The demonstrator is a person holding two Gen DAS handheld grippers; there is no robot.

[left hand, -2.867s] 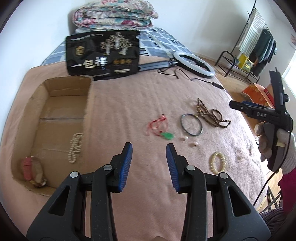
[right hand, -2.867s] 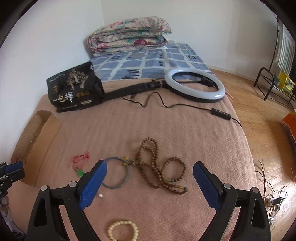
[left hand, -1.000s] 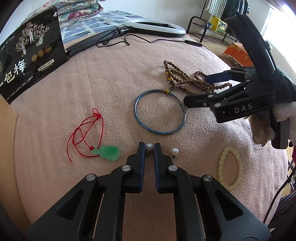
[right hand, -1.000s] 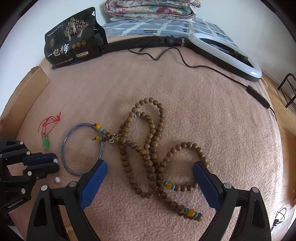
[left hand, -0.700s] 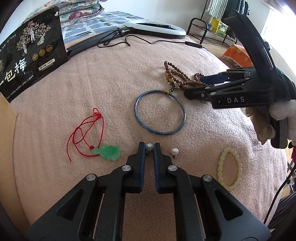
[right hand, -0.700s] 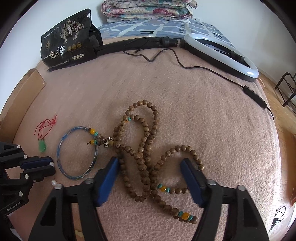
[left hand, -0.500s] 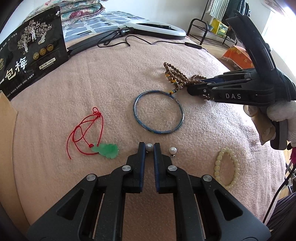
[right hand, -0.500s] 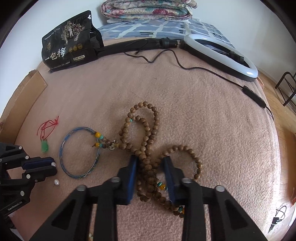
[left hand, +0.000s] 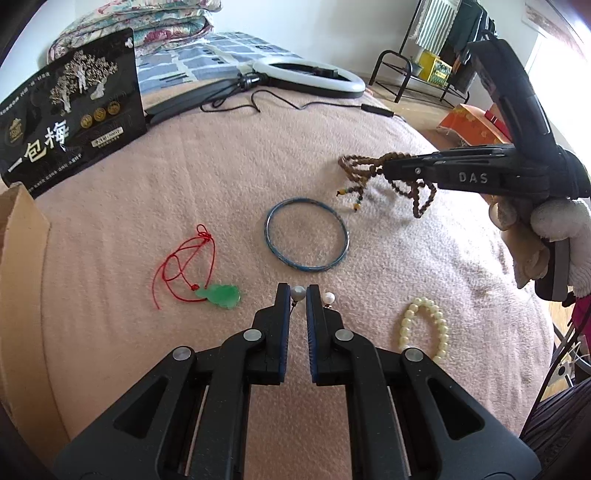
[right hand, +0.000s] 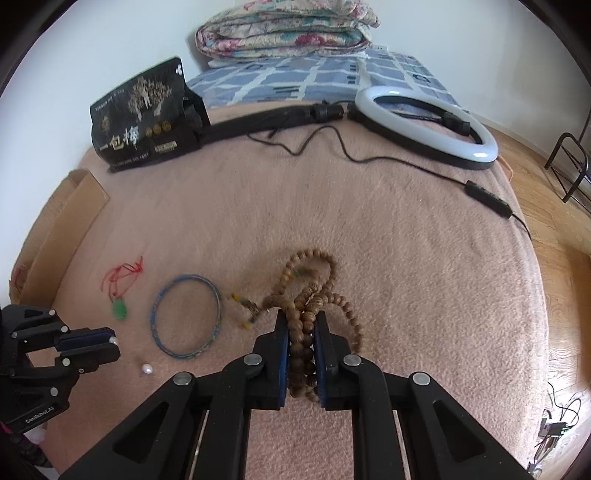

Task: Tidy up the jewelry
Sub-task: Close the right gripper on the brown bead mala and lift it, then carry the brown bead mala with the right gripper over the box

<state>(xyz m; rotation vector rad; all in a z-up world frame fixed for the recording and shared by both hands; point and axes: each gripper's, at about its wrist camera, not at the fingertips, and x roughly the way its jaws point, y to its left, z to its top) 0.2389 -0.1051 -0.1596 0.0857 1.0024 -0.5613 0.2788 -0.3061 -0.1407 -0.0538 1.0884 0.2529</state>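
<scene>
My left gripper [left hand: 297,294] is shut on a pearl earring [left hand: 297,292], held just above the pink blanket. A second pearl earring [left hand: 328,297] lies right of its tips. My right gripper [right hand: 300,325] is shut on a brown wooden bead necklace [right hand: 308,291], bunched and lifted off the blanket; it also shows in the left wrist view [left hand: 373,171]. A blue bangle [left hand: 306,239], a green pendant on red cord [left hand: 218,295] and a cream bead bracelet [left hand: 424,329] lie on the blanket.
A cardboard box [left hand: 22,266] stands at the left edge of the bed. A black snack bag [left hand: 70,122], a ring light [right hand: 424,125] with its cable and a folded quilt [right hand: 284,29] lie at the back. The floor drops off to the right.
My right gripper has shut on the wooden bead necklace and lifted it, bunching it up. My left gripper has stayed shut on the pearl earring and risen slightly.
</scene>
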